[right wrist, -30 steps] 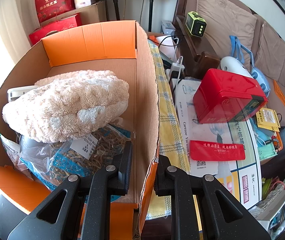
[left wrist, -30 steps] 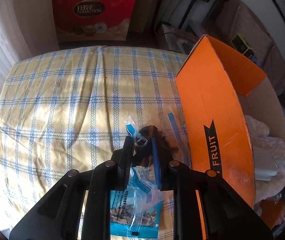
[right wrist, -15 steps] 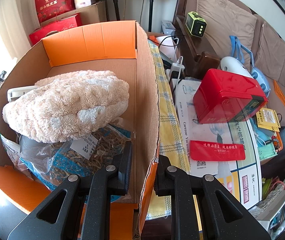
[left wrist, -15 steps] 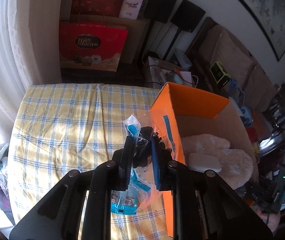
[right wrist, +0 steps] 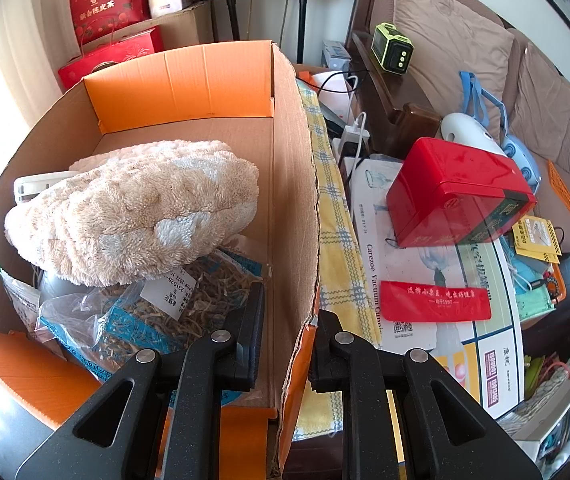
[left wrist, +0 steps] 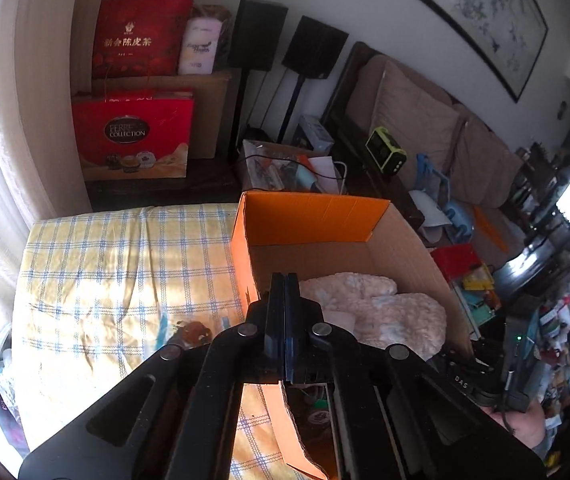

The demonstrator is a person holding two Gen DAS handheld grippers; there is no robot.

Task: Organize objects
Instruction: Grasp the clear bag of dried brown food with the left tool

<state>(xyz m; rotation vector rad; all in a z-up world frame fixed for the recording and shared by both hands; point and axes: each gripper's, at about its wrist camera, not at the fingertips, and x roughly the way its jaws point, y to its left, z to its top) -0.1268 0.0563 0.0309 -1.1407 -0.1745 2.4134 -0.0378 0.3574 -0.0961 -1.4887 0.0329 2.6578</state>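
Observation:
An orange cardboard box (left wrist: 313,216) stands on the checked tablecloth (left wrist: 105,264). It holds a fluffy beige cushion (right wrist: 133,208) and a clear bag of dried food (right wrist: 157,308). My left gripper (left wrist: 285,280) is shut and empty, raised above the box's left wall. A clear snack bag (left wrist: 193,330) lies on the cloth to its left. My right gripper (right wrist: 287,316) straddles the box's right wall (right wrist: 293,216), one finger inside and one outside, the jaws closed against the cardboard.
Red gift boxes (left wrist: 133,136) and speakers stand behind the table. A red tin (right wrist: 457,192), a red packet (right wrist: 433,300) and papers lie to the right of the box. A sofa (left wrist: 417,120) is at the far right.
My left gripper let go of the snack bag, closed its fingers and rose up and back over the box. The bag now lies on the cloth. The right gripper has not moved.

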